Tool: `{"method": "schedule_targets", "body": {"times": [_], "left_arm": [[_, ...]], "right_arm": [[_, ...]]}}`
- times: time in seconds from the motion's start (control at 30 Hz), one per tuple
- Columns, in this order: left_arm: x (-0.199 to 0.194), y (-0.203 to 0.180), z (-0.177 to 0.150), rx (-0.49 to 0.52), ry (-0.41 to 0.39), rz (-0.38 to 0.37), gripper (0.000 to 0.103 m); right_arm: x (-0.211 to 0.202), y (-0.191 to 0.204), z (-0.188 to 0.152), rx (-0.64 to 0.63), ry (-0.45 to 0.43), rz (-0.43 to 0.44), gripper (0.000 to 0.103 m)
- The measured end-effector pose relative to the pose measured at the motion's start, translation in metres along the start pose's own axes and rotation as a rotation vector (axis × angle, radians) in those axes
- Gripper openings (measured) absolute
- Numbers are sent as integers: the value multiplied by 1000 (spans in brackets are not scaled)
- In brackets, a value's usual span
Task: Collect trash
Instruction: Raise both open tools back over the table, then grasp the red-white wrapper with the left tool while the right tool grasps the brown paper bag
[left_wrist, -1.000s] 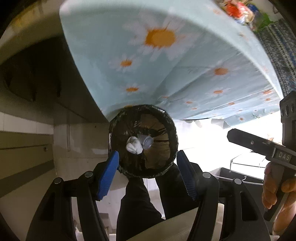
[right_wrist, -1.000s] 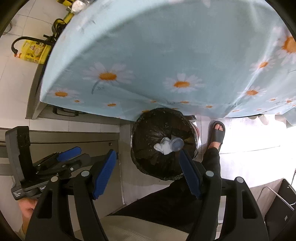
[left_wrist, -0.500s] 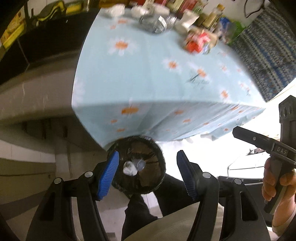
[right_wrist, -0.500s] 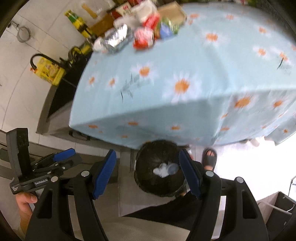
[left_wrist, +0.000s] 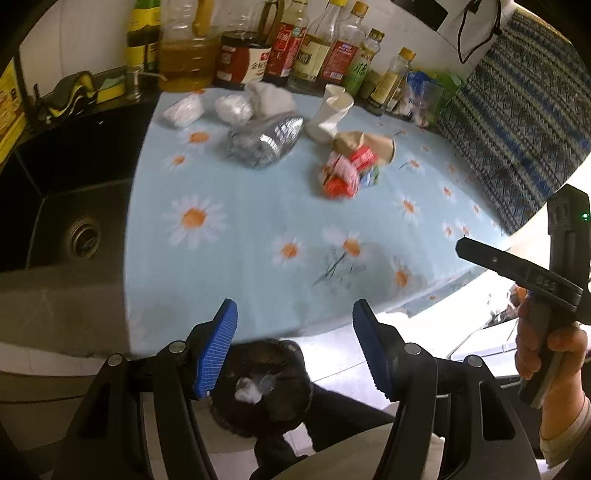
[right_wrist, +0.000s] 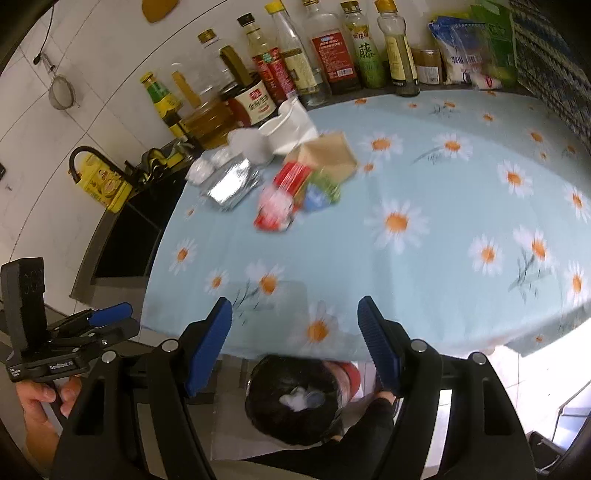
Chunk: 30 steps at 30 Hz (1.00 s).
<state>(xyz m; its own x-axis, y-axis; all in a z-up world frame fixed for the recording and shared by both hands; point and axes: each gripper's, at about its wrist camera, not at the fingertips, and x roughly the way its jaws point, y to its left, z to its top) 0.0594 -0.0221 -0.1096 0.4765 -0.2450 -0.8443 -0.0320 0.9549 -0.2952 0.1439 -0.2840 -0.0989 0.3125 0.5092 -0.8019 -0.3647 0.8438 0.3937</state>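
- Kitchen counter, daisy tablecloth (right_wrist: 424, 258), bottles along the wall.
- Bin (right_wrist: 295, 402) below the edge holds a wad and cup.
- Trash pile (left_wrist: 295, 140) remains, far side.
- Left tongs (left_wrist: 291, 354) and right tongs (right_wrist: 295, 347): jaws apart, empty.

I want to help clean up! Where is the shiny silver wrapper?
In both views the shiny silver wrapper lies on the daisy tablecloth, far left near the sink, between white tissue wads and red packet.

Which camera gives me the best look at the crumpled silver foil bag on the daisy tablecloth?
The left wrist view: the crumpled silver foil bag lies fairly central there, its whole outline visible, only slightly blurred. The right wrist view shows the same bag smaller, farther off to the left and more smeared by motion.
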Motion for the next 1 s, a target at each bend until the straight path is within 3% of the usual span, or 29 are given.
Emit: {"method": "schedule_targets", "body": {"times": [0.23, 0.6, 0.93, 1.0], "left_arm": [[36, -26, 49, 3, 12, 16, 63], [111, -52, 109, -3, 102, 61, 63], [147, -59, 128, -15, 147, 97, 63], [151, -61, 130, -17, 151, 98, 63]], "right_arm": [[14, -34, 57, -17, 5, 24, 70], [65, -75, 131, -54, 76, 119, 70], [93, -78, 156, -112, 131, 176, 67], [98, -78, 159, -118, 141, 184, 62]]}}
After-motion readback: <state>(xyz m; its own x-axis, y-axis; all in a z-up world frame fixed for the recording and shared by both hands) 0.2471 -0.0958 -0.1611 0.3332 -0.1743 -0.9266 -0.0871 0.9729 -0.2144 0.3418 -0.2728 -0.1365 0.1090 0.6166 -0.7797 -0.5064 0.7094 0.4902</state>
